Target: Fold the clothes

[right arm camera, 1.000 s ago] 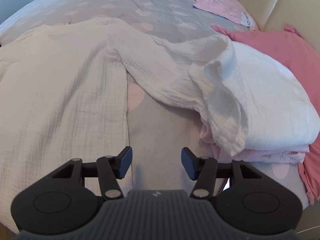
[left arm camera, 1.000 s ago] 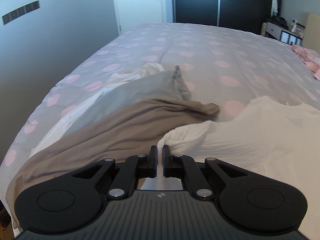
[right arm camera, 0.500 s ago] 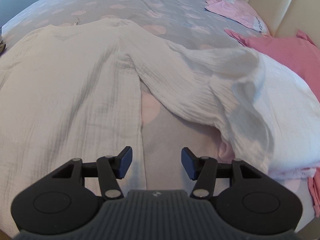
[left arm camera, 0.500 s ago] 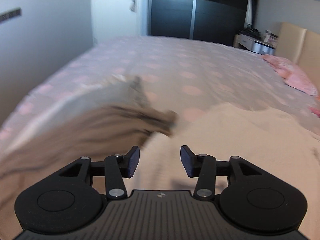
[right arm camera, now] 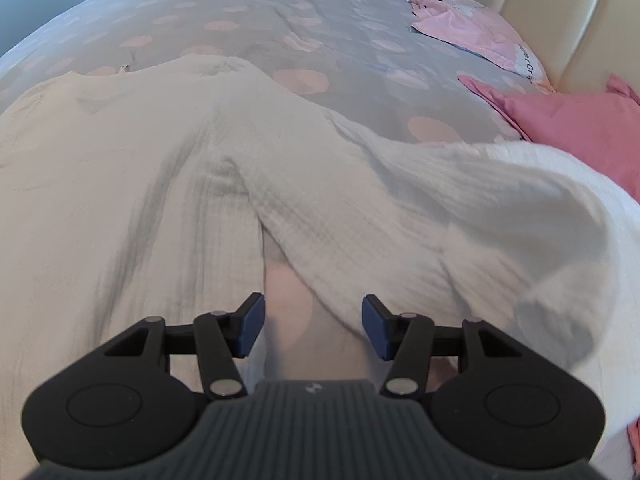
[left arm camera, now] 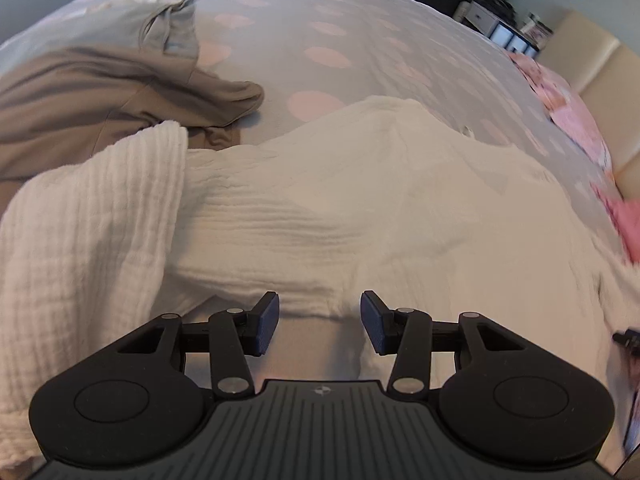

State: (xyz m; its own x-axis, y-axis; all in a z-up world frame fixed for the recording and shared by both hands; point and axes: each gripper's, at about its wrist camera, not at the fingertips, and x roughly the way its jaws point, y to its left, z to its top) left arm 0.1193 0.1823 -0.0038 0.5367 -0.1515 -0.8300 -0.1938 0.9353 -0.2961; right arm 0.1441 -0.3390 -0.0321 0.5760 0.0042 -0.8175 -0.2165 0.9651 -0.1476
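Observation:
A white crinkled long-sleeved garment (left arm camera: 380, 200) lies spread on the bed, also in the right wrist view (right arm camera: 140, 184). Its one sleeve (left arm camera: 92, 232) lies off to the left, the other sleeve (right arm camera: 420, 216) runs to the right. My left gripper (left arm camera: 319, 322) is open and empty, just above the garment's underarm edge. My right gripper (right arm camera: 313, 326) is open and empty, over the gap between the garment's body and the right sleeve.
The bed has a grey cover with pink dots (left arm camera: 320, 52). A taupe garment (left arm camera: 100, 92) lies crumpled at the left. Pink clothes (right arm camera: 580, 120) and a pale pink folded piece (right arm camera: 472, 36) lie by the beige headboard (right arm camera: 560, 20).
My left gripper has let go of the white sleeve, opened, and swung right and down over the garment. My right gripper has moved forward and lower toward the underarm gap.

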